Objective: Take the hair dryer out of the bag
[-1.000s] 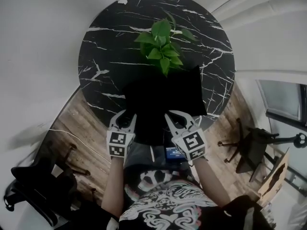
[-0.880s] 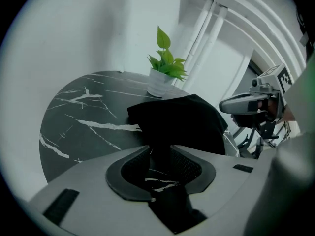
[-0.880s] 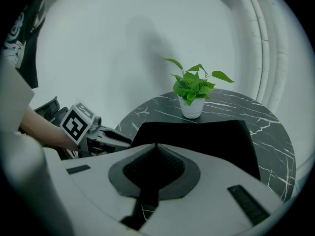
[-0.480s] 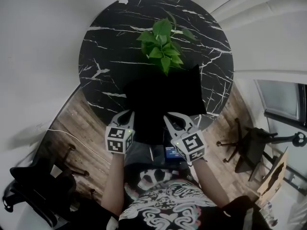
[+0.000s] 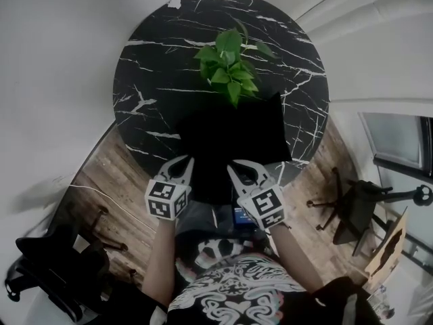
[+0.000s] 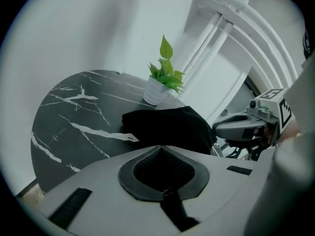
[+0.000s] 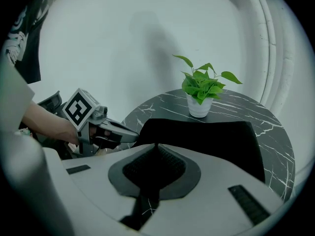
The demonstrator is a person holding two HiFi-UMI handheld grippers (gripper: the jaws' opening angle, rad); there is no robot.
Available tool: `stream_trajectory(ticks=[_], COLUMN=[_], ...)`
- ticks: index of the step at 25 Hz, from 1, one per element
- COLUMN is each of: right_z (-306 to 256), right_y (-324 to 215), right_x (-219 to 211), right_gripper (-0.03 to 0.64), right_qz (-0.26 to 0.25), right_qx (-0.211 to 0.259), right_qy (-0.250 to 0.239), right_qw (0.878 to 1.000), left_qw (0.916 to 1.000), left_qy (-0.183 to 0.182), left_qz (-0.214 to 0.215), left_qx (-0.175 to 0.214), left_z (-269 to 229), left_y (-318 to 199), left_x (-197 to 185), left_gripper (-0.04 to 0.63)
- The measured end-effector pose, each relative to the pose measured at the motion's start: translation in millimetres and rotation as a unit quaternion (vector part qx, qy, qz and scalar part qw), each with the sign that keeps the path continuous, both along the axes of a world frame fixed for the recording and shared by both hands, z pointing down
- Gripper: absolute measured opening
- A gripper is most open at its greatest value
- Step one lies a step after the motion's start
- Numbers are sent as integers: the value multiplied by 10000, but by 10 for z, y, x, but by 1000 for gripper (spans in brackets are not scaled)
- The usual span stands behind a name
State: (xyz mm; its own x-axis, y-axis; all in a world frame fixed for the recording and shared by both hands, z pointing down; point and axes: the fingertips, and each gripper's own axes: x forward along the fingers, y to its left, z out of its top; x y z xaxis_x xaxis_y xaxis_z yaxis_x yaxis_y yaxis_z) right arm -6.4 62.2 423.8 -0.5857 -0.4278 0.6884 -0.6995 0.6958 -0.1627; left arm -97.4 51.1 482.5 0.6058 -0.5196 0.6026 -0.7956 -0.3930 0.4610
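A black bag (image 5: 230,137) lies on the near part of the round black marble table (image 5: 152,59), and its near end hangs over the table's edge. The hair dryer is out of sight. My left gripper (image 5: 187,160) is shut, with its tips on the bag's near left edge. My right gripper (image 5: 235,165) is shut on the near right edge. In the left gripper view the closed jaws (image 6: 160,147) meet the black fabric (image 6: 167,127), and the right gripper (image 6: 231,129) shows beside it. The right gripper view has the bag (image 7: 197,136) just past its shut tips (image 7: 156,145).
A potted green plant (image 5: 226,63) stands on the table right behind the bag. The floor is wood. A dark chair (image 5: 352,208) stands at the right and another black chair (image 5: 47,263) at the lower left. White walls curve round the table.
The left gripper's jaws have closed at the bag's edge and the gripper has rolled a little. The right gripper and the bag have stayed put.
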Motion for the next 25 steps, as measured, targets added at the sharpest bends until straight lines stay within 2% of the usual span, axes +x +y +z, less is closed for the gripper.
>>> stream_trajectory(ticks=[4,7,8,12,14,19,22,25], right_z=[33,55,52,12,56,142,192,169], right_y=[57,103,105,26,7,39,35,-90], right_x=[-138,-253,-287,-340,-344,-491,-589,-571], right_gripper=[26,100,101,128,149,193,196,195], right_qz=[-152,-345,-380,-99,-107,-535,-701,-557], right_qx=[-145,-327,-359,-410,-494,-570,-424,85], right_qy=[-8,-121,-159,-410,-361,-63,155,470], right_qw=[9998,9988,9985,9983,9981,9969,9965,9973], left_qw=[9994,9983,9978,9958,9949,9921,9901,9888], left_qy=[161,109,111,316,471,728,842,860], left_qz=[178,250,272,408,422,492,572,691], left_qx=[263,524,598,751,790,900,968,1008], left_z=[-148,-261,-299,-416,-460,-561,-626,-656], left_y=[-67,-118,-128,-114,-109,-127,-134,-130], left_x=[91,126,140,227,254,309,329,331], left_gripper=[14,14,14,14,14,14,14,14])
